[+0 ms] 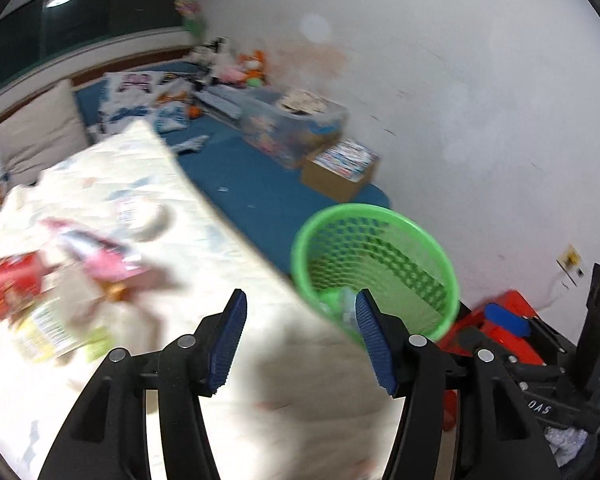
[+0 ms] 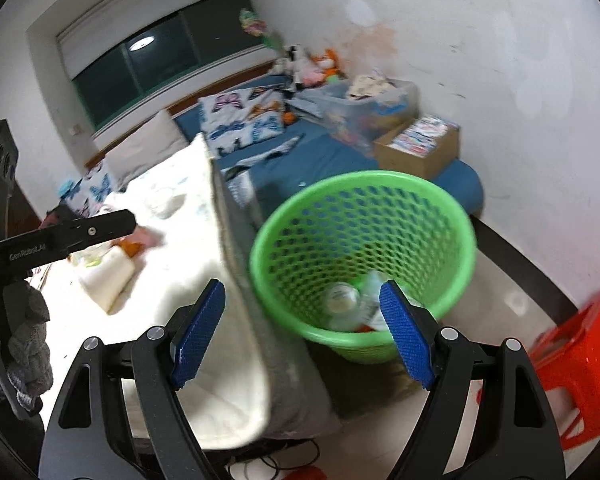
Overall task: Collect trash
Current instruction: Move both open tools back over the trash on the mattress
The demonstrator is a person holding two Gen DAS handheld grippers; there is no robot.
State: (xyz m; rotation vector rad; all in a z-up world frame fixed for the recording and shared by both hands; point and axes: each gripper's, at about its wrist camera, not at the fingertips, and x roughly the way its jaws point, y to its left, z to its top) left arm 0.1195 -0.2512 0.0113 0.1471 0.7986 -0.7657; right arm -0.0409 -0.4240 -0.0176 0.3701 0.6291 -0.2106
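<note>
A green basket (image 2: 362, 264) of perforated plastic, round and tapering toward its base, stands on the pale floor just beside the edge of a bed covered with a white printed blanket (image 1: 204, 240). In the right wrist view its rim tilts toward the camera and the inside shows: a clear plastic bottle (image 2: 342, 298) lies on the bottom with crumpled paper or wrappers around it, too blurred to sort out.

More trash sits on the blanket, well apart from the basket. The left wrist view shows a red packet (image 1: 10, 286), a pink wrapper (image 1: 108, 264) and a pale label-covered packet (image 1: 46, 332), all smeared by motion blur and lying close together.

The left gripper (image 1: 300, 338) hovers over the blanket edge near the basket; its blue ribbed pads (image 1: 228, 340) stand apart with nothing between them. The right gripper (image 2: 304, 330) is spread wide and empty too, its 2 pads framing the near rim of the basket without touching it.

A red stool (image 2: 580, 364) stands on the floor beside the basket, and a cardboard box (image 2: 420, 146) of printed packets rests on the blue mattress (image 2: 320, 152) beyond
</note>
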